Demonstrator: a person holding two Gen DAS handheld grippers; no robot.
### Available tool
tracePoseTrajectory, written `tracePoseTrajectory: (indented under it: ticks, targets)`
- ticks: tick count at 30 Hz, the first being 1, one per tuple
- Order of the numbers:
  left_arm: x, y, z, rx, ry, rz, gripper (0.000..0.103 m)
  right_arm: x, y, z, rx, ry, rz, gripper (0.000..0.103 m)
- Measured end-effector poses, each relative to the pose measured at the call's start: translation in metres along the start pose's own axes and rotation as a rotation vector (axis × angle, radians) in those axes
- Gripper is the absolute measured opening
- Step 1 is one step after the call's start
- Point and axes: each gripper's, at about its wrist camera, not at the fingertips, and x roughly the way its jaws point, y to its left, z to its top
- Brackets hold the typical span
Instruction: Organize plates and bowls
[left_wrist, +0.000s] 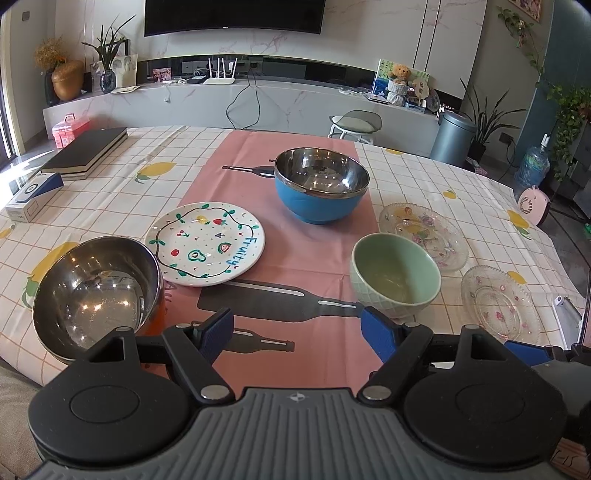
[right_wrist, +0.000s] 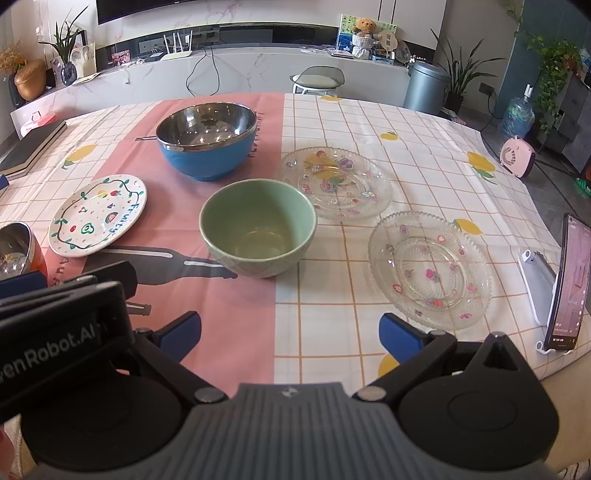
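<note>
On the table stand a blue steel-lined bowl (left_wrist: 320, 184) (right_wrist: 206, 140), a green ceramic bowl (left_wrist: 395, 275) (right_wrist: 258, 227), an orange steel-lined bowl (left_wrist: 96, 291) (right_wrist: 16, 249), a white "Fruity" plate (left_wrist: 205, 243) (right_wrist: 98, 214) and two clear glass plates, the far one (left_wrist: 424, 230) (right_wrist: 336, 182) and the near one (left_wrist: 500, 301) (right_wrist: 430, 264). My left gripper (left_wrist: 297, 332) is open near the front edge, between the orange and green bowls. My right gripper (right_wrist: 290, 332) is open, below the green bowl and left of the near glass plate. Neither holds anything.
A black book (left_wrist: 86, 151) and a blue-white box (left_wrist: 35, 195) lie at the table's back left. A phone on a stand (right_wrist: 567, 284) is at the right edge. A stool (left_wrist: 354, 125) and bin (left_wrist: 454, 138) stand beyond the table.
</note>
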Motion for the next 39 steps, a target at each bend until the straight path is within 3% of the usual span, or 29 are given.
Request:
tracePoseTrajectory:
  ticks: [39]
  targets:
    - [0.0023,0.0039,-0.0017,-0.009,0.009,0.011,0.092,0.0024,0.0002,-0.0019,0.017,0.006,0.006,0.100]
